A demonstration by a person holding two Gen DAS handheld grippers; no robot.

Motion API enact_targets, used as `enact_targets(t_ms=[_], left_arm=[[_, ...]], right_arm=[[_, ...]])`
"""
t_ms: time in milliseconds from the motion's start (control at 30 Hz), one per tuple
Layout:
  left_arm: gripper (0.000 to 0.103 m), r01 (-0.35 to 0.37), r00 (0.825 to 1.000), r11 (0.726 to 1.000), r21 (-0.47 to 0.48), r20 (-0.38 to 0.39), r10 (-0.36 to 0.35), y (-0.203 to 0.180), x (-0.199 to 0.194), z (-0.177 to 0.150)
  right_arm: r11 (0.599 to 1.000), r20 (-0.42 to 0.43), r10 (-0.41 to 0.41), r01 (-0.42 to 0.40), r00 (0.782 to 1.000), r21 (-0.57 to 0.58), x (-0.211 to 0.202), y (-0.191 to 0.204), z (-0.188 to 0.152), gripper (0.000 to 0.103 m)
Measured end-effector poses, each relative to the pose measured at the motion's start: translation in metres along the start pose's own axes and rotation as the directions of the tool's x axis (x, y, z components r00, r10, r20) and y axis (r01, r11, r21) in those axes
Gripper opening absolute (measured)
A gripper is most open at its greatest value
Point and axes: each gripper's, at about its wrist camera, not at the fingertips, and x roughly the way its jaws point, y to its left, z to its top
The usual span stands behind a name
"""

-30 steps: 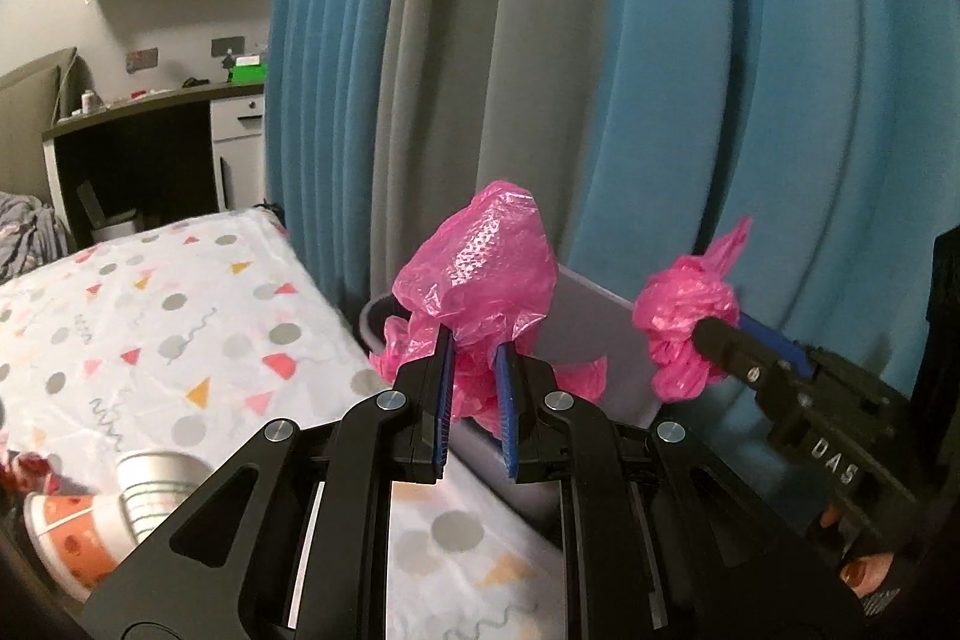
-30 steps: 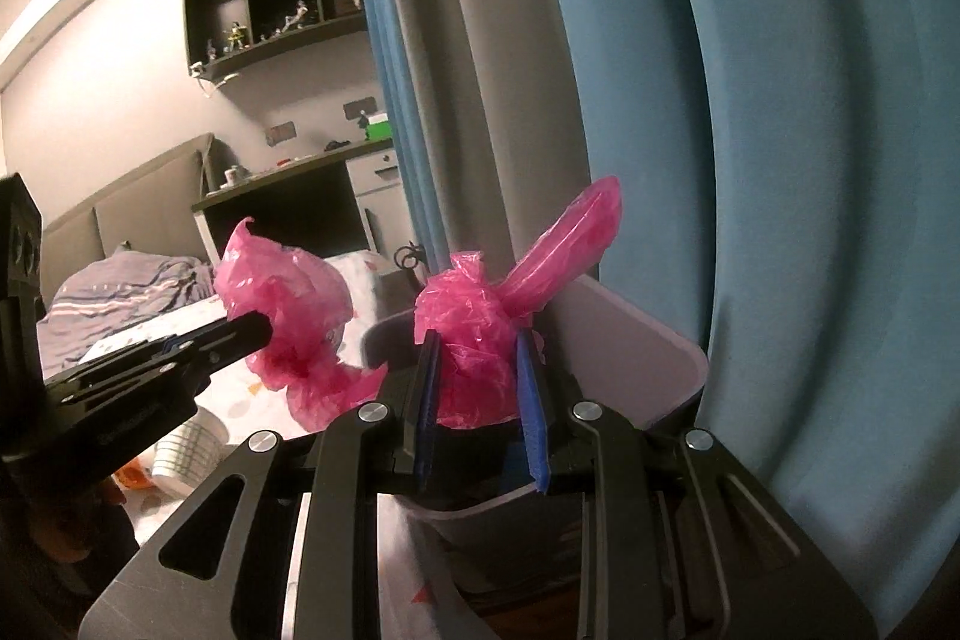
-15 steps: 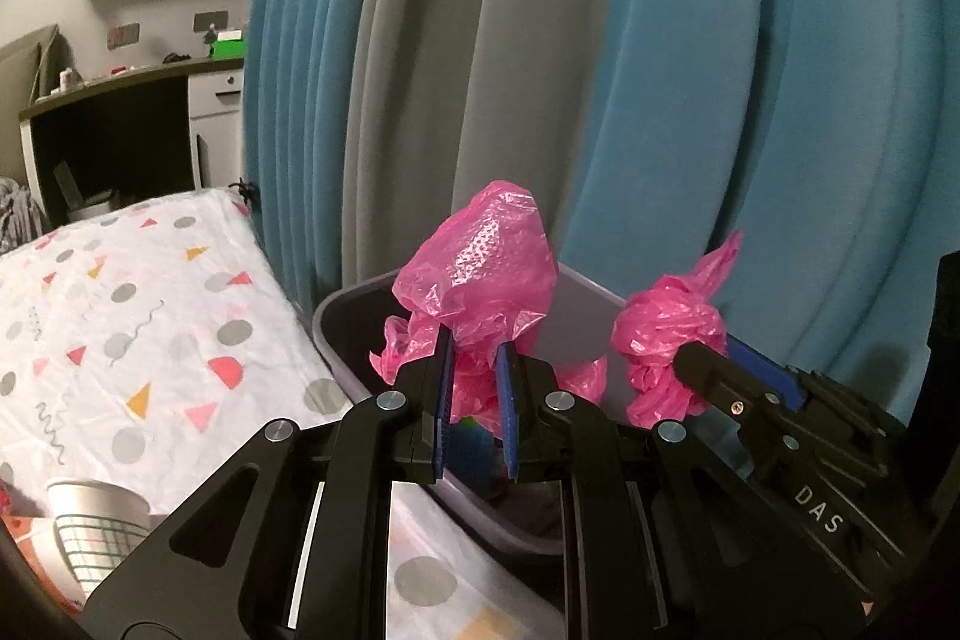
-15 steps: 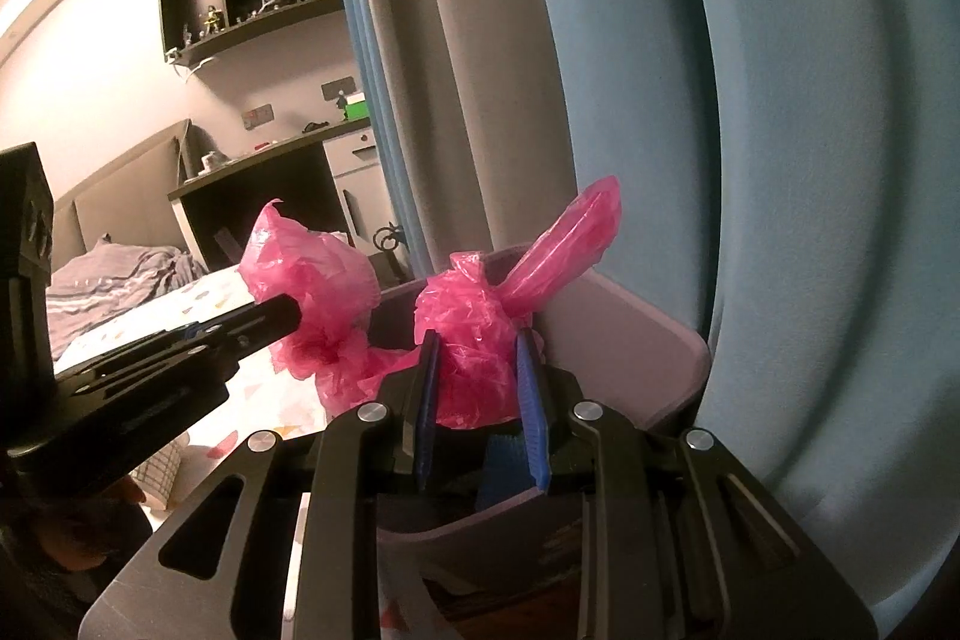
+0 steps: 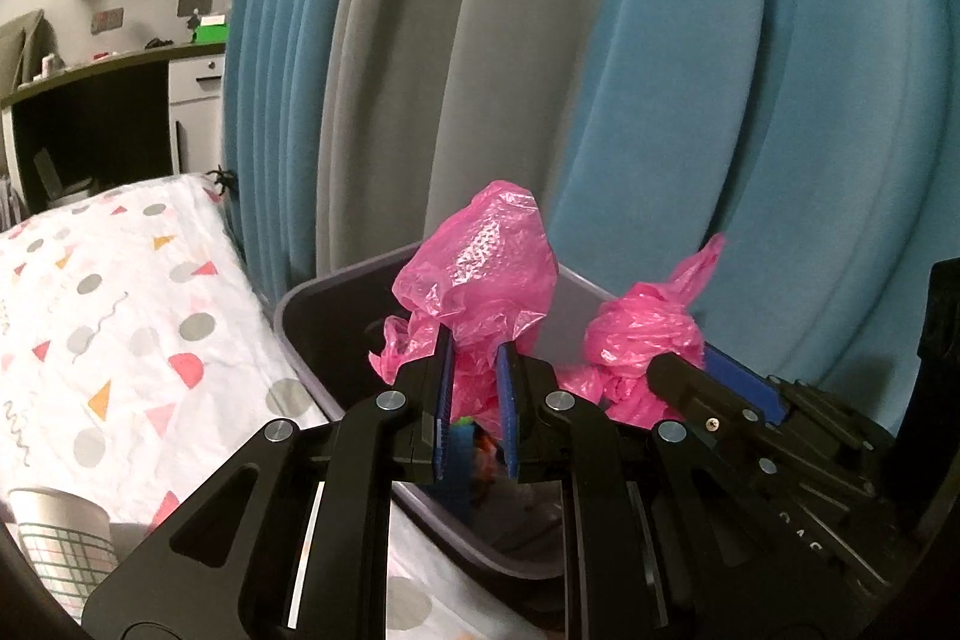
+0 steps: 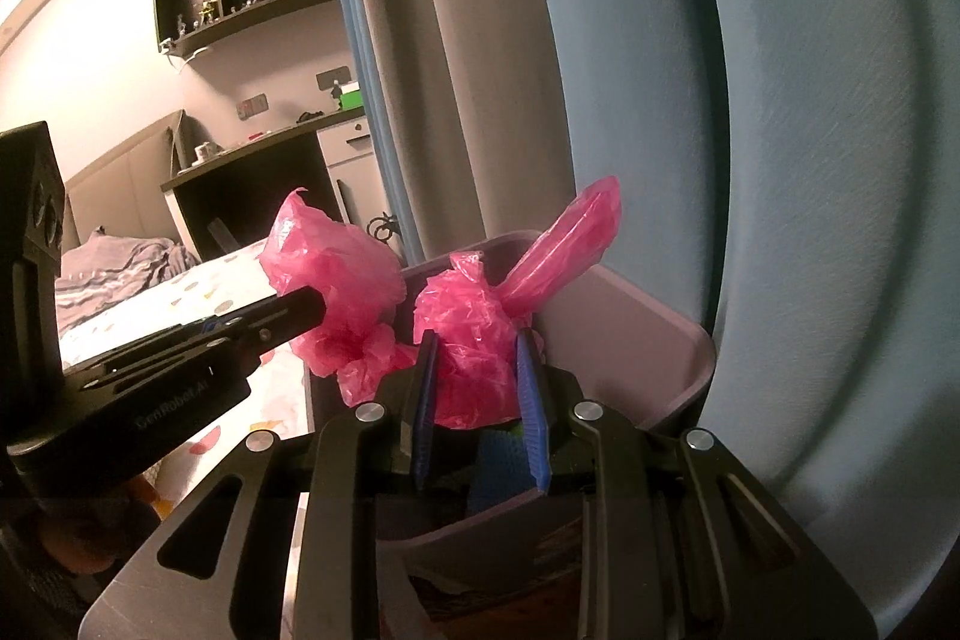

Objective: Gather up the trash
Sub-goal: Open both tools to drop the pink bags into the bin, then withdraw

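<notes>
The left claw [image 5: 474, 388] pinches one bunched handle of the crinkled pink plastic trash bag [image 5: 480, 274], the right claw [image 6: 477, 388] pinches the other; held apart above the grey plastic bin [image 5: 300, 304], probably to lift or tie the liner.
</notes>
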Motion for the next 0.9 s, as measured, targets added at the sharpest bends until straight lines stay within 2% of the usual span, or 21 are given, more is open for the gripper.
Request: enact_targets(t_ms=[167, 333, 367, 433, 500, 533, 600, 700, 767, 833, 900], left_arm=[[0.013, 0.011, 1.0, 1.0, -0.021, -0.011, -0.011, 0.004, 0.006, 0.0], [0.02, 0.042, 0.999, 0.998, -0.045, -0.01, -0.042, 0.007, 0.01, 0.0], [0.023, 0.045, 0.999, 0.998, -0.047, -0.014, -0.046, 0.008, 0.011, 0.0], [0.038, 0.049, 0.999, 0.997, -0.053, -0.018, -0.05, 0.01, 0.012, 0.0], [0.057, 0.055, 0.998, 0.997, -0.062, -0.009, -0.055, 0.014, 0.009, -0.001], [0.061, 0.052, 0.999, 0.997, -0.064, -0.004, -0.053, 0.015, 0.008, -0.002], [0.077, 0.035, 0.999, 0.997, -0.069, 0.008, -0.034, 0.018, 0.004, -0.003], [0.089, -0.002, 0.999, 0.997, -0.078, 0.031, 0.005, 0.025, -0.006, -0.004], [0.095, -0.04, 0.998, 0.996, -0.084, 0.05, 0.044, 0.03, -0.014, -0.004], [0.096, -0.072, 0.995, 0.994, -0.085, 0.065, 0.078, 0.034, -0.026, -0.007], [0.097, -0.101, 0.991, 0.991, -0.083, 0.081, 0.108, 0.036, -0.038, -0.012]], right_arm=[[1.0, -0.007, -0.002, 0.002, 1.0, -0.001, 0.005, -0.002, -0.002, 0.026], [1.0, -0.023, 0.0, 0.0, 1.0, 0.0, 0.01, -0.003, -0.005, 0.027], [1.0, -0.029, 0.0, 0.0, 1.0, 0.001, 0.012, -0.004, -0.004, 0.027], [1.0, -0.034, -0.001, 0.002, 0.999, 0.002, 0.014, -0.004, -0.004, 0.03], [1.0, -0.032, -0.003, 0.003, 0.999, 0.003, 0.014, -0.005, -0.003, 0.034], [1.0, -0.032, -0.004, 0.004, 0.999, 0.003, 0.014, -0.005, -0.004, 0.035], [1.0, -0.035, -0.007, 0.007, 0.999, 0.003, 0.015, -0.005, -0.004, 0.036], [1.0, -0.034, -0.01, 0.01, 0.999, 0.006, 0.013, -0.007, -0.006, 0.039], [1.0, -0.025, -0.014, 0.015, 1.0, 0.011, 0.007, -0.006, -0.007, 0.045], [1.0, -0.017, -0.015, 0.016, 1.0, 0.02, 0.003, -0.007, -0.008, 0.05], [0.999, -0.002, -0.022, 0.022, 1.0, 0.029, -0.004, -0.007, -0.009, 0.059]])
